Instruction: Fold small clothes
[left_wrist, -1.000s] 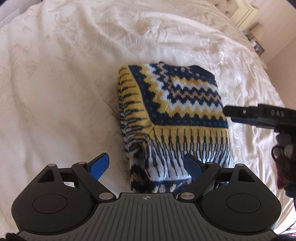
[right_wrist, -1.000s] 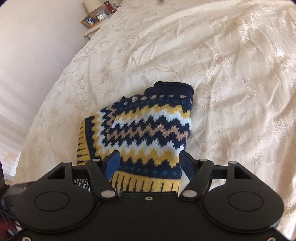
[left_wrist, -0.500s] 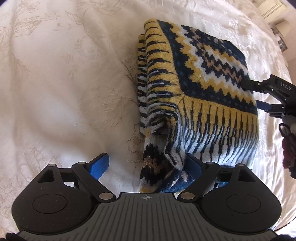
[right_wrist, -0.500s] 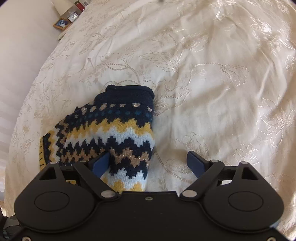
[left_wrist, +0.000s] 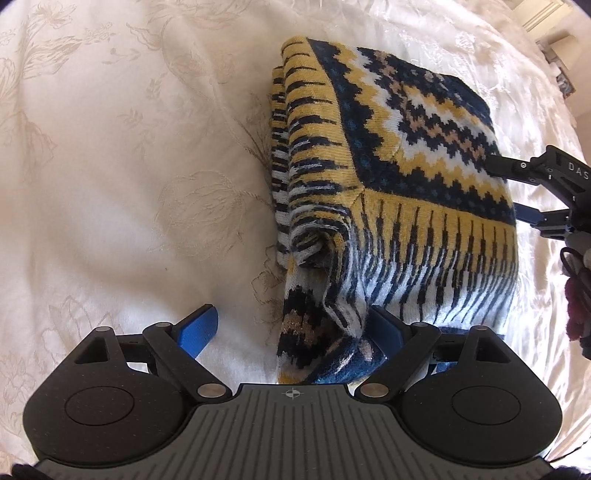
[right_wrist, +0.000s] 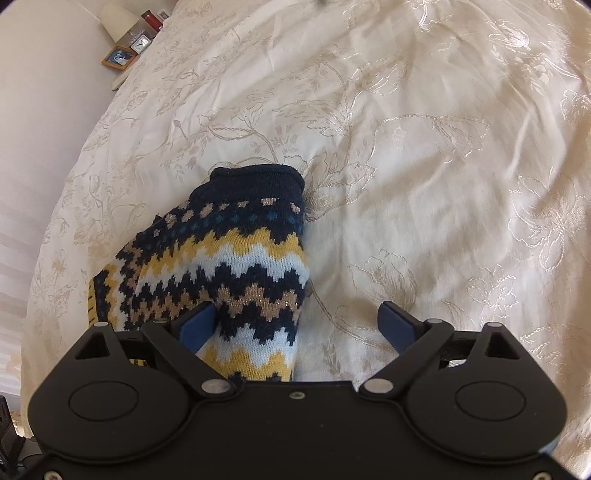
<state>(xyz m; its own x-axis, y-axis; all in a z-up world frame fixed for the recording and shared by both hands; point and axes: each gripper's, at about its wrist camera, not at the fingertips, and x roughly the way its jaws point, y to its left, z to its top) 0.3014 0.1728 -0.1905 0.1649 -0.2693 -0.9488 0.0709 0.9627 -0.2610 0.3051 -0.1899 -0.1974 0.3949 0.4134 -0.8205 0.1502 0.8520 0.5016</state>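
The knitted jumper (left_wrist: 399, 192) lies folded into a thick packet on the cream bedspread (left_wrist: 129, 184), its zigzag bands of navy, yellow and white facing up. The layers don't sit flush: at the near-left corner the under layers bulge out and a loose tongue of cloth trails toward the left tongs (left_wrist: 291, 332).

Those tongs are spread wide, holding nothing. Their right finger (left_wrist: 384, 328) sits against the trailing edge and the left finger (left_wrist: 197, 326) is on bare bedspread, so the loose corner falls in the right half of the gap.

The right tongs (right_wrist: 299, 321) come in from the opposite side, also spread wide and empty. The jumper's side edge runs straight away from them toward the navy ribbed end (right_wrist: 255, 181); the left finger (right_wrist: 197, 321) is over the knit, the right one (right_wrist: 399, 325) over the bedspread.

Both pairs straddle an edge. To my eye the left is nearer the untidy part, so the tucking looks like its job.
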